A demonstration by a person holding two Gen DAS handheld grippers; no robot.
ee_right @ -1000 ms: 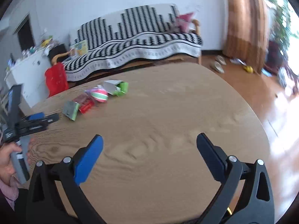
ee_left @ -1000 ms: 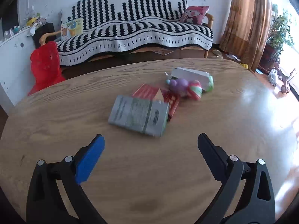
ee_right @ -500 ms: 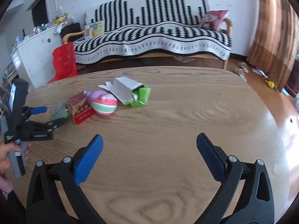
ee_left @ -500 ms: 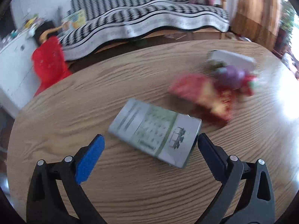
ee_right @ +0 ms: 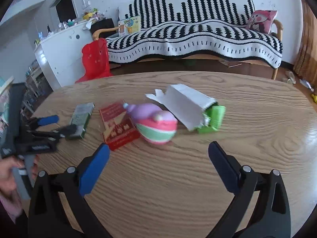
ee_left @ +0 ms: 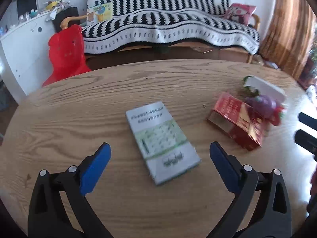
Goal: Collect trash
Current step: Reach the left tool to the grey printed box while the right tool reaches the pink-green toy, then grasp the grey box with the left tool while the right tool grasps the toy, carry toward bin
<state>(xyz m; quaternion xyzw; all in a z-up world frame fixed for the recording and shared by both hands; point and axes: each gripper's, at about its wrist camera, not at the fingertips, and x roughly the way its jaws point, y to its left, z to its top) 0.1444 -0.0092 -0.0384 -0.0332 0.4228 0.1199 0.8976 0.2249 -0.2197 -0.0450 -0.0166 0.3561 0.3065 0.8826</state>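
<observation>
Four pieces of trash lie in a loose row on the oval wooden desk. Farthest to the left is a flat grey-and-green box, lying face up with printed text and a green band across it. The left gripper hovers low over the desk with its jaws spread wide, one on each side of the near end of this box and not touching it. In the right wrist view the same gripper shows from the side, its tips flanking the box, held by a hand at the frame's left edge.

Next along is a red carton lying flat (its print is too blurred to read). A rounded pink, white and green striped object with a lilac top rests against the carton's right edge. Beyond it, a white opened carton lies tilted over a bright green package.

The right gripper hangs over bare desk just short of the striped object, its jaws wide apart and holding nothing.

Behind the desk stand a striped sofa and a red plastic chair.
</observation>
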